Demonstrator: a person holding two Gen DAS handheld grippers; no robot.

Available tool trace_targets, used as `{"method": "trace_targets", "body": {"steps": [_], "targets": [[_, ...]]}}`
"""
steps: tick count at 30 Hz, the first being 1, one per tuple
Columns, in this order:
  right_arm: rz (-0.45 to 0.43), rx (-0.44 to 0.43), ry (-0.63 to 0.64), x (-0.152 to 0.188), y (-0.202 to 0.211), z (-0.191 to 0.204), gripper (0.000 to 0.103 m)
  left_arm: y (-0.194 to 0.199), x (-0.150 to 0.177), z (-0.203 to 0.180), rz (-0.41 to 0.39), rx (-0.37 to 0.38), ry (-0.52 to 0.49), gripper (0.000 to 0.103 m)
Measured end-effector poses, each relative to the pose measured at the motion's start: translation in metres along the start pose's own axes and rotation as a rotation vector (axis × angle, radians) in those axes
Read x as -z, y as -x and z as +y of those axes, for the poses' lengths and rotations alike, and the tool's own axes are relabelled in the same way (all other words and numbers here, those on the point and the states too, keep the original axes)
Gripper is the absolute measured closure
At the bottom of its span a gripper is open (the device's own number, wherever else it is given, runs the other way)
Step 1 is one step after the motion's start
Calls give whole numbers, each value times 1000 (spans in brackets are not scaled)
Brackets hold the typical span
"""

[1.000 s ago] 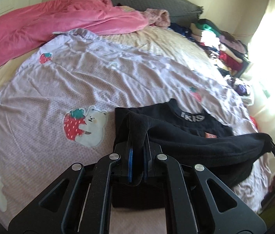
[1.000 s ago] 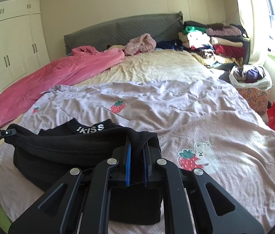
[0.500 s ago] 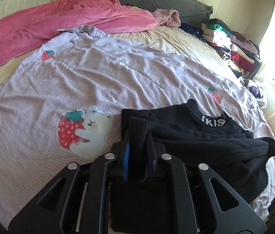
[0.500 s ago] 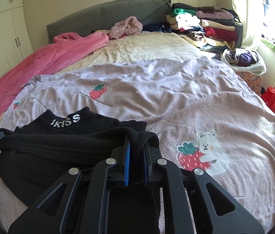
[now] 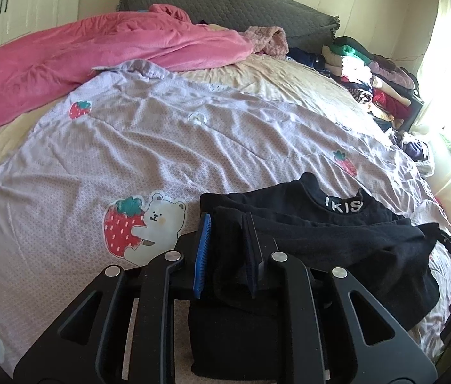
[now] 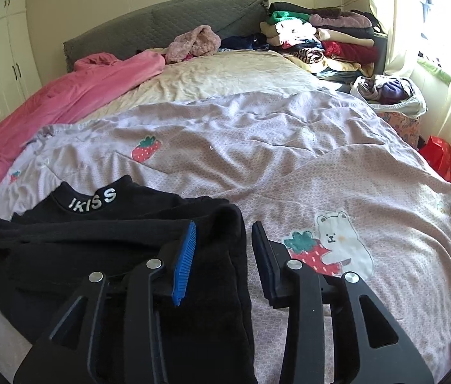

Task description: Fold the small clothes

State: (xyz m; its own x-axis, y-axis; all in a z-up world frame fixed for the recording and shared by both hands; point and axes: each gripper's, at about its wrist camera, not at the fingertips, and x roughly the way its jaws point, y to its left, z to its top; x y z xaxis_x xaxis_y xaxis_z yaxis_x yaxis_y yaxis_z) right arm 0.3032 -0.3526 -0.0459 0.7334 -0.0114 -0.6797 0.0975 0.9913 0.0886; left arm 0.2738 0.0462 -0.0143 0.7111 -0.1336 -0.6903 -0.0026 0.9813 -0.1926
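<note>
A wide bed (image 6: 231, 73) fills the room, its lilac quilt (image 6: 289, 166) printed with strawberries and bears spread over the foot half and a pink blanket (image 5: 103, 51) heaped along the left edge up to the grey headboard (image 6: 174, 16); folded clothes (image 6: 321, 35) are stacked off the bed's far right corner. A black top (image 6: 123, 224) with white lettering at the collar lies on the quilt near the foot edge, its lower part folded up over the body. The left gripper (image 5: 227, 251) sits at the garment's left side, jaws just eased slightly apart, the fold of black cloth between them but no longer squeezed. The right gripper (image 6: 223, 256) sits at its right side, jaws just spread wider, the cloth edge lying loose beside the blue pad (image 6: 184, 265)
</note>
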Motion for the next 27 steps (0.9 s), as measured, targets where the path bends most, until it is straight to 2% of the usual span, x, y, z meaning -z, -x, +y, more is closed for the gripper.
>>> {"method": "trace_targets", "body": {"steps": [3,6,13,17,21,24,27], "targets": [[-17,-18,-7,0,15,-3,67,9,0,-1,-18,0,-13,79],[-44,-48,8,3,34,2,63,19,1,-3,-28,10,-25,74],[-29,-140,194,29,63,51,63,46,6,-4,-63,-9,-82,70],[7,-185,292,52,64,83,63,46,22,-13,3,88,-126,70],[64,-221,340,70,51,108,63,31,47,-29,99,131,-189,76],[74,-221,363,73,40,119,63,17,61,-45,134,141,-249,76],[82,-216,373,67,25,129,63,1,67,-51,163,110,-284,76]]}}
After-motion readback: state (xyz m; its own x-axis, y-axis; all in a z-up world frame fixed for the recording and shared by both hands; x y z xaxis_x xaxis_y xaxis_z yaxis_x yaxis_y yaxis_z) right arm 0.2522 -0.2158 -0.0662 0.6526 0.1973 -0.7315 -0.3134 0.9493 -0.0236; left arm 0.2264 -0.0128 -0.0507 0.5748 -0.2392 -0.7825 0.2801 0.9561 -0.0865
